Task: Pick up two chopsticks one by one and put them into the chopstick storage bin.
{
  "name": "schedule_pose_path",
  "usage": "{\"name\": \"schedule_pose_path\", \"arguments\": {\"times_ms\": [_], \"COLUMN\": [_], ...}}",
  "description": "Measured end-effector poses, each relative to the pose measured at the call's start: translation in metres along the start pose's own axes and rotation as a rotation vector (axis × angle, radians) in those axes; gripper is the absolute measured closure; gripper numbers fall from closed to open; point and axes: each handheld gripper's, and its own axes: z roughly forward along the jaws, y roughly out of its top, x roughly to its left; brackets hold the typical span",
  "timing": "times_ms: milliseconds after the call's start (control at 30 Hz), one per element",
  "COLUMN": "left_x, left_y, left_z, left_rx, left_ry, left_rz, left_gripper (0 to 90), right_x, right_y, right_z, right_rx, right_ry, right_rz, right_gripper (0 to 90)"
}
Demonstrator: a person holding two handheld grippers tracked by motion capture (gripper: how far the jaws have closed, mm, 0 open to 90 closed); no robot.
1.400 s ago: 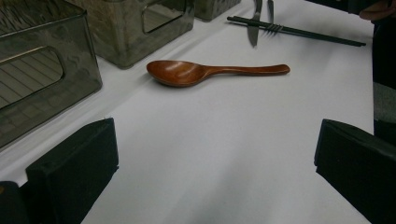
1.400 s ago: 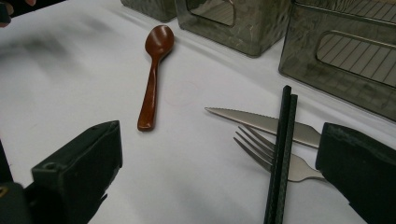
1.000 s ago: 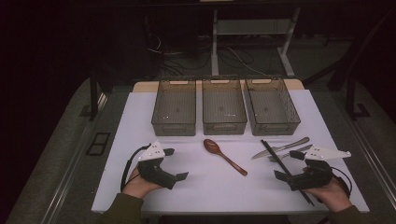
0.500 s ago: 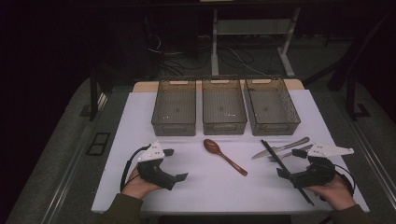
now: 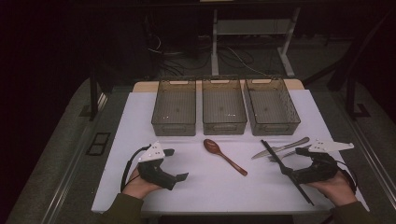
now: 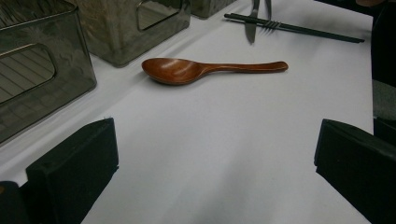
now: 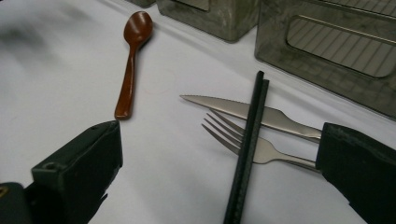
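My right tongs (image 5: 286,171) gape wide over the black chopsticks (image 7: 246,144), which seem to lie across fork (image 7: 243,142) and knife (image 7: 243,111); left tongs (image 5: 176,164) wide too, empty, near the wooden spoon (image 6: 196,70).

From my remote station, the room is dark around the lit white table (image 5: 140,121); soft shadows fall, and the near jaws blur in both gripper views.

We see a white table (image 5: 140,121) under soft light; the room beyond is dark. Behind it stand pale desk legs (image 5: 215,42) over tangled cables (image 5: 187,53); grey floor (image 5: 60,158) flanks the table.
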Motion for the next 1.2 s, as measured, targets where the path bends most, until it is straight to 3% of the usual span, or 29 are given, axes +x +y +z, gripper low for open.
{"name": "schedule_pose_path", "arguments": {"times_ms": [733, 800, 1100, 1200], "left_x": [0.001, 0.000, 0.000, 0.000], "left_y": [-0.001, -0.001, 0.000, 0.000], "left_z": [0.000, 0.000, -0.001, -0.001], "left_rx": [0.007, 0.006, 0.006, 0.007], "left_ry": [-0.004, -0.003, 0.002, 0.001], "left_rz": [0.001, 0.001, 0.007, 0.008], "left_gripper": [0.0, 0.0, 0.0, 0.0], "right_x": [-0.024, -0.026, -0.026, -0.025], "right_y": [-0.009, -0.010, -0.013, -0.014], "right_z": [-0.007, -0.008, -0.011, -0.011], "right_rx": [0.055, 0.061, 0.086, 0.104], "right_ry": [-0.079, -0.085, -0.078, -0.065], "right_rz": [0.055, 0.056, 0.054, 0.053], "right_gripper": [7.1, 14.0, 24.1, 33.2]}}
